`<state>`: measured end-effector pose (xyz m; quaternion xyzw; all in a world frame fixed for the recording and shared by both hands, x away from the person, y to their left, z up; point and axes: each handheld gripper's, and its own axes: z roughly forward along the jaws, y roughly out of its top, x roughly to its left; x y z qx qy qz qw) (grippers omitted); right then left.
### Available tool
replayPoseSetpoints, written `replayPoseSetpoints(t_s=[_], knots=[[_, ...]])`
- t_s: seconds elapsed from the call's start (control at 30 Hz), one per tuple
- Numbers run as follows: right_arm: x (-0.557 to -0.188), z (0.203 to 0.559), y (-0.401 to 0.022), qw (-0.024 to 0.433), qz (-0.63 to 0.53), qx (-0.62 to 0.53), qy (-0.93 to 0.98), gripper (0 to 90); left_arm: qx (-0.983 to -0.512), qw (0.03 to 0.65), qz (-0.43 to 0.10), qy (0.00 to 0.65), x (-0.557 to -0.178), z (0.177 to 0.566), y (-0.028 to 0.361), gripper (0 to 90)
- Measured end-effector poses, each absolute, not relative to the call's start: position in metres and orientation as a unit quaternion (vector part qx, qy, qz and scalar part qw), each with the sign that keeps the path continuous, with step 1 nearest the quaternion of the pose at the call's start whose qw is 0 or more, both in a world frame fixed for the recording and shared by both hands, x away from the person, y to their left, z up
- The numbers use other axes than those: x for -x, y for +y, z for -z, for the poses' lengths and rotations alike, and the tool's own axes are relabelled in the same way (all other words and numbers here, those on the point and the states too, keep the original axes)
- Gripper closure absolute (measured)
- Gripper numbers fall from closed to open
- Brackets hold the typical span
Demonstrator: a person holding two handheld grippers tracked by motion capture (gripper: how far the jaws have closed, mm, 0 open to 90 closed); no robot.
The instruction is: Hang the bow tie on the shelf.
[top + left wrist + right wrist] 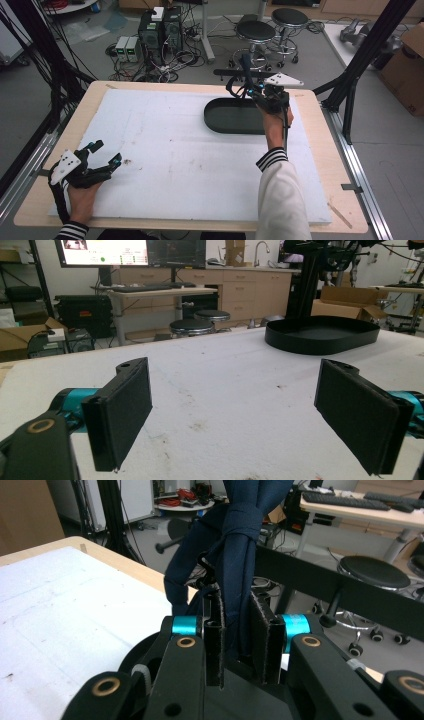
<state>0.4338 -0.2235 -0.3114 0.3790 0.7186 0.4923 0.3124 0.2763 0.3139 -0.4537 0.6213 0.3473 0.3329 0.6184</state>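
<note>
A dark blue fabric bundle (240, 530), gathered and wrapped by a band of the same cloth, stands upright between the jaws of my right gripper (237, 640), which is shut on its lower part. In the high view this right gripper (246, 90) holds the blue bundle (246, 62) over the far rim of a black oval tray (220, 122). The tray (320, 340) looks empty. My left gripper (106, 152) rests at the front left of the white board, open, with nothing between its pads (120, 410).
A white foam board (175, 160) covers the wooden table (330, 170). Beyond the far edge stand two stools (256, 32), computer boxes (160, 30) and loose cables. A black frame post (360, 65) rises at the right.
</note>
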Motion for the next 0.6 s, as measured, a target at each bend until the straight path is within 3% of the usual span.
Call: replayPoseSetpoints(t_s=[0.6], knots=[[-0.454,0.331,-0.222,0.314,-0.474,-0.409,0.714,77.9,-0.622,0.618,-0.333,0.348,-0.276,0.454,0.314,15.5]])
